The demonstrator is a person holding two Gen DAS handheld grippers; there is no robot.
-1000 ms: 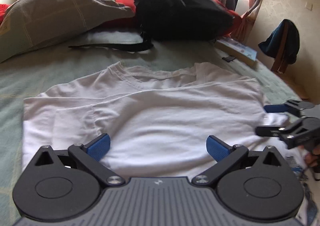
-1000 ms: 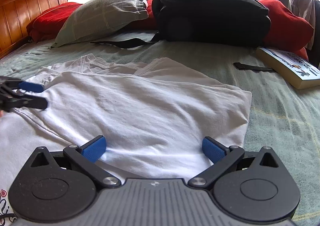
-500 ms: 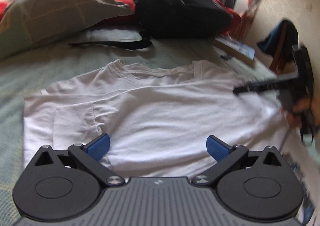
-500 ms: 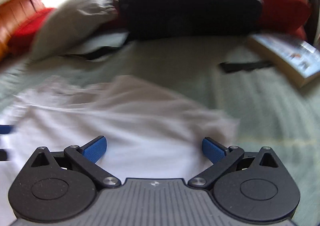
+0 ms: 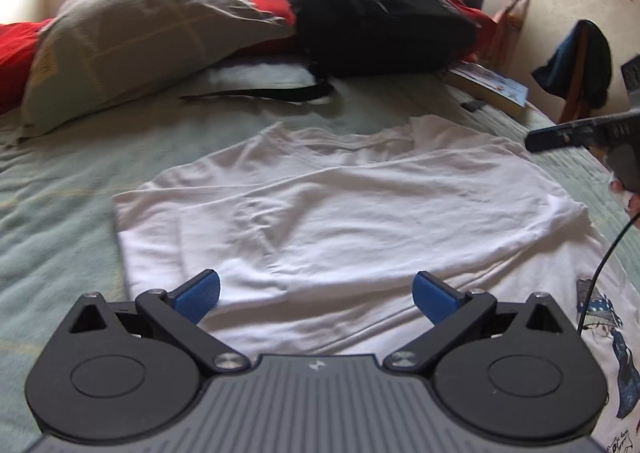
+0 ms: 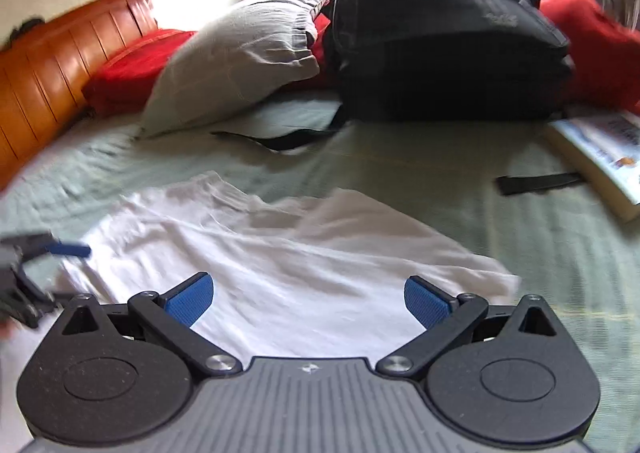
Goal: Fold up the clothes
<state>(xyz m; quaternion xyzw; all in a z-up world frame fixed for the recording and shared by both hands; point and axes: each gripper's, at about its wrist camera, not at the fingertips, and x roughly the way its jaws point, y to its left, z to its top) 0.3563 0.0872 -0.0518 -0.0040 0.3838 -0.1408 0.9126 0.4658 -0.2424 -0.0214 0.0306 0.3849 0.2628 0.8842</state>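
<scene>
Left claw (image 5: 316, 295) view alone shows the shirt's (image 5: 340, 213) print.

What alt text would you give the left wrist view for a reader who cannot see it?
The open left gripper hovers over a partly folded white T-shirt on a green bedspread. Behind lie a grey pillow, a black backpack and a book; the right gripper enters at the right edge.
</scene>
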